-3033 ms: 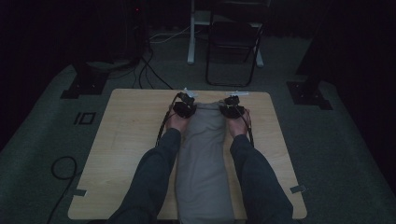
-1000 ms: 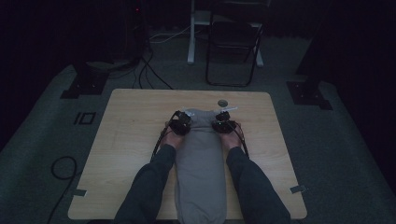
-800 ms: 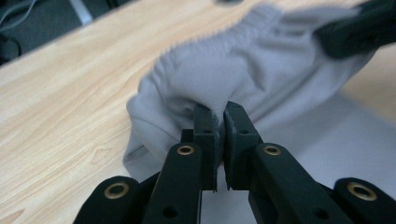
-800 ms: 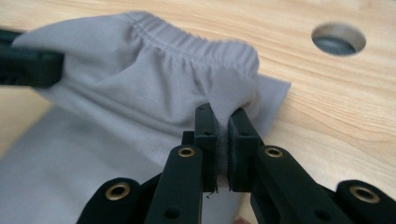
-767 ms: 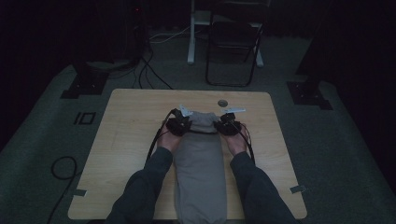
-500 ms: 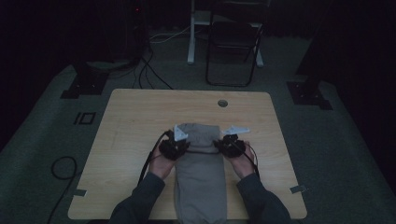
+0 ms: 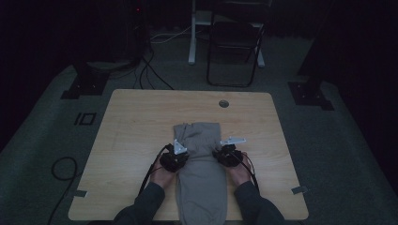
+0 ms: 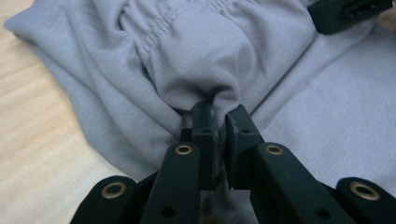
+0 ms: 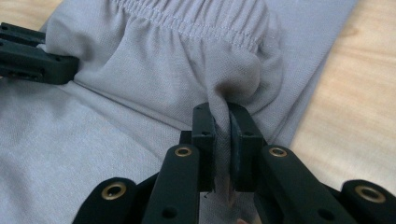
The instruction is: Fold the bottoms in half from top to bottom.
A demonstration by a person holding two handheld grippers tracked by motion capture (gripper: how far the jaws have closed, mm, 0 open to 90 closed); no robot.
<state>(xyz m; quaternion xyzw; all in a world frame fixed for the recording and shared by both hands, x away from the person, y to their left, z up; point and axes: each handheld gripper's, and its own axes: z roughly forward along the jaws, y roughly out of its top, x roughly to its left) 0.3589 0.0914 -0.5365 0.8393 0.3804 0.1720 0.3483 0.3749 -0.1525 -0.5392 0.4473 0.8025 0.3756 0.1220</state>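
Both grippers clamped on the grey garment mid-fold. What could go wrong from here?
1. Left gripper and right gripper each pinch just a small bunch of the grey garment near its elastic band; a tug may slip it free.
2. Uneven pulling could skew the fold on the table.

Light wooden bench (image 7: 141, 136) on dark carpet floor (image 7: 42, 140). Round grommet hole (image 7: 224, 103) near bench far edge. Black folding chair (image 7: 233, 42) beyond bench, beside white stand leg (image 7: 192, 33). Black cables (image 7: 150, 70) trailing across floor far left. Black floor plates (image 7: 84, 84) and (image 7: 309, 93) flanking bench. Cable loop (image 7: 63, 171) on floor near left.
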